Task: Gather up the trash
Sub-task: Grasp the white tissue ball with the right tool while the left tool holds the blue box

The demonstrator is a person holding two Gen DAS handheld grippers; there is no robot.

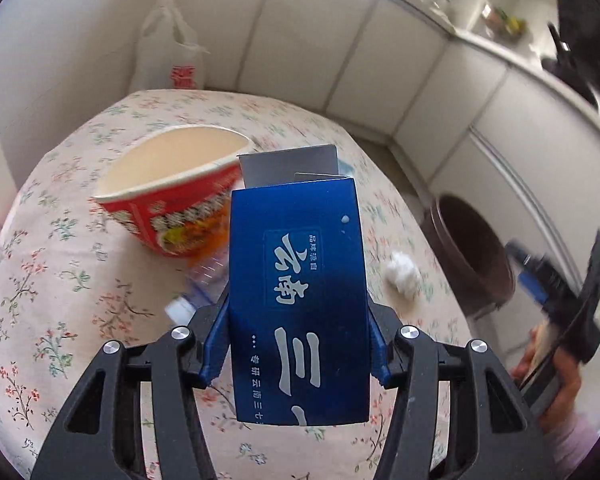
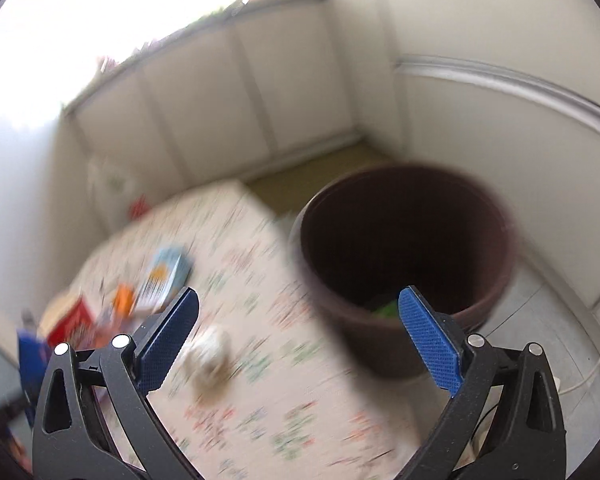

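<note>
A blue carton (image 1: 298, 300) with white Chinese lettering stands upright in the near centre, raised off the flowered tablecloth, its grey top flap open at the far end. Behind it to the left a red instant-noodle bowl (image 1: 172, 192) lies tipped on its side, its pale empty inside facing up and left. A clear plastic bottle (image 1: 198, 292) with a white cap lies flat just near the bowl, partly hidden by the carton. A crumpled white tissue (image 1: 403, 274) lies to the right, near the table edge. Beyond that edge, on the floor, stands a dark brown round bin (image 2: 404, 264), something green at its bottom.
</note>
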